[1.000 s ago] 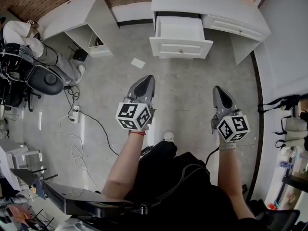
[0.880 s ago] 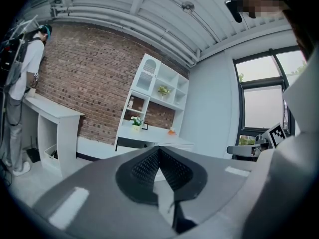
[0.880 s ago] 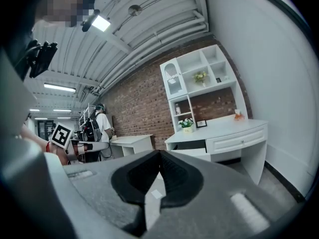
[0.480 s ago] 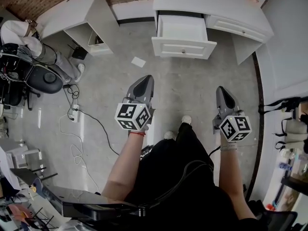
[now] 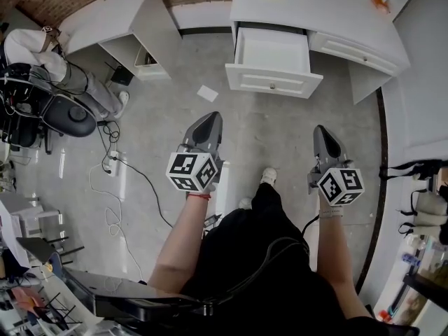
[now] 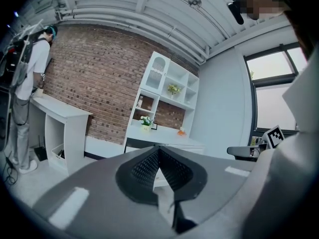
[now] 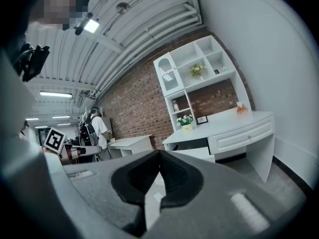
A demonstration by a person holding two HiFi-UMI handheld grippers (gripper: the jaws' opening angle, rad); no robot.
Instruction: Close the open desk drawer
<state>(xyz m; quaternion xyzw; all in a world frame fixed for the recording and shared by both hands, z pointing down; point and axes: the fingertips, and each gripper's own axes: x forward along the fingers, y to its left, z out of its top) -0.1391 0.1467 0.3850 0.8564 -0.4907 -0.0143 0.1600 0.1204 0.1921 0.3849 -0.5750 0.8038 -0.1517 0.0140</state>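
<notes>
In the head view the white desk [image 5: 329,12] stands ahead, and its left drawer [image 5: 274,51] is pulled out over the floor, with a small knob on the drawer front [image 5: 273,85]. Both grippers hang well short of it, above the bare floor. My left gripper [image 5: 211,117] points toward the drawer with its jaws shut and nothing in them. My right gripper [image 5: 318,129] is also shut and empty, pointing at the desk's right half. The right gripper view shows the desk [image 7: 234,123] and the open drawer [image 7: 198,153] beyond the right gripper [image 7: 159,152]. In the left gripper view the left gripper [image 6: 159,148] hides most of the desk [image 6: 172,142].
A second white desk [image 5: 105,19] stands at the left, with a person in white [image 5: 31,47] and a dark chair [image 5: 66,114] beside it. Cables [image 5: 112,173] and a paper scrap [image 5: 208,93] lie on the floor. A white shelf unit [image 7: 194,73] rises over the desk.
The desk and open drawer have slid lower and to the right in the head view as I stepped closer. Both grippers keep the same pose, still shut.
</notes>
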